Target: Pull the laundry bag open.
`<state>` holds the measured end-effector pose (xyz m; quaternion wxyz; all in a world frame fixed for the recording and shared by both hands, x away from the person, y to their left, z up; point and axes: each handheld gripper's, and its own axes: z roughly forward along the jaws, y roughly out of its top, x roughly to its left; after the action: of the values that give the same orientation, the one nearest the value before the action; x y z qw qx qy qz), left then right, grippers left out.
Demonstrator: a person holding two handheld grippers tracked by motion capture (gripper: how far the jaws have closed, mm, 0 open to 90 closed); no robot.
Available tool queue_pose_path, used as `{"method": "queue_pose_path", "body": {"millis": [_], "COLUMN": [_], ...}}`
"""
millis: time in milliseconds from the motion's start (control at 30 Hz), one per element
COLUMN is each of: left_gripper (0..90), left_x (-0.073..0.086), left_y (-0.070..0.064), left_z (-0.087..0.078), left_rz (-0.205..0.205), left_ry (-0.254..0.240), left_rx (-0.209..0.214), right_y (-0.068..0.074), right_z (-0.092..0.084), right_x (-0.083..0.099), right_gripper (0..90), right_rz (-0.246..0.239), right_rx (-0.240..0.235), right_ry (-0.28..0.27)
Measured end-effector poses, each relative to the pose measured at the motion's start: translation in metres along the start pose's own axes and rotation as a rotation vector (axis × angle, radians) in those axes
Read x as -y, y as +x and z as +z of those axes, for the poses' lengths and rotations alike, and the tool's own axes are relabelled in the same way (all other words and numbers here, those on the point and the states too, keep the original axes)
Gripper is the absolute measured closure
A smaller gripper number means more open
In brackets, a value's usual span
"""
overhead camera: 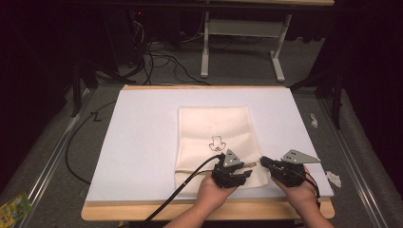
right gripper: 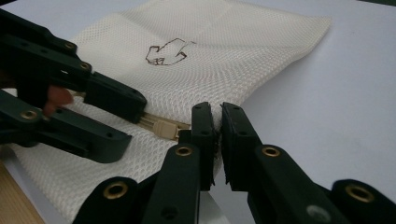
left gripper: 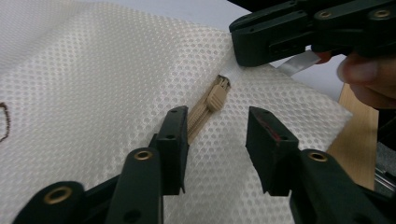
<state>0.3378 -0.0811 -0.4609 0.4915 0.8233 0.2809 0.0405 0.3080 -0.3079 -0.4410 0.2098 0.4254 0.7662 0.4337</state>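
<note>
Right hand-held gripper [right gripper: 215, 140] clenched on the near right edge of the mesh bag [overhead camera: 214, 137], right beside the zipper pull [right gripper: 164, 128]. Left hand-held gripper [left gripper: 217, 140] released, jaws straddling the zipper. Zipper partly hidden behind the jaws. Bag flat on white pad [overhead camera: 142, 142] over counter [overhead camera: 95, 211]; small printed motif [overhead camera: 217, 142] hard to make out.

Mesh bag [overhead camera: 214, 142]: near right corner hidden under both hands in the high view; printed motif [left gripper: 3, 121] cut off by the left gripper view's edge; zip pull [right gripper: 164, 128] partly hidden behind right gripper [right gripper: 216, 140], grip on fabric unclear.
</note>
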Motion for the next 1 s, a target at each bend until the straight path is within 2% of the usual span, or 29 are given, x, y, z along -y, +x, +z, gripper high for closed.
{"method": "queue_pose_path", "body": {"millis": [100, 167, 267, 533, 700, 1000], "left_gripper": [60.7, 62.8, 70.1, 83.5, 86.9, 87.4], "left_x": [0.000, -0.001, -0.001, -0.002, -0.002, -0.002], "left_y": [-0.002, -0.003, -0.005, -0.008, -0.011, -0.008], "left_z": [0.006, 0.010, 0.015, 0.017, 0.014, 0.009], "left_rz": [0.009, -0.004, -0.023, -0.013, 0.024, 0.059], "left_ry": [-0.006, -0.017, -0.030, -0.035, -0.043, -0.022], "left_rx": [-0.004, 0.000, -0.005, -0.038, -0.044, -0.032], "right_y": [0.001, 0.002, 0.003, 0.005, 0.004, 0.005], "right_z": [-0.001, -0.001, -0.001, -0.001, -0.001, -0.001], "right_x": [0.000, -0.001, -0.002, -0.002, -0.002, -0.001], "right_gripper": [85.5, 85.5, 85.5, 85.4, 85.4, 85.5], "right_rz": [-0.001, -0.002, -0.007, -0.016, -0.015, -0.007], "right_rx": [-0.005, -0.007, -0.013, -0.005, 0.005, 0.016], "right_ry": [-0.007, -0.008, -0.014, -0.014, -0.017, -0.009]}}
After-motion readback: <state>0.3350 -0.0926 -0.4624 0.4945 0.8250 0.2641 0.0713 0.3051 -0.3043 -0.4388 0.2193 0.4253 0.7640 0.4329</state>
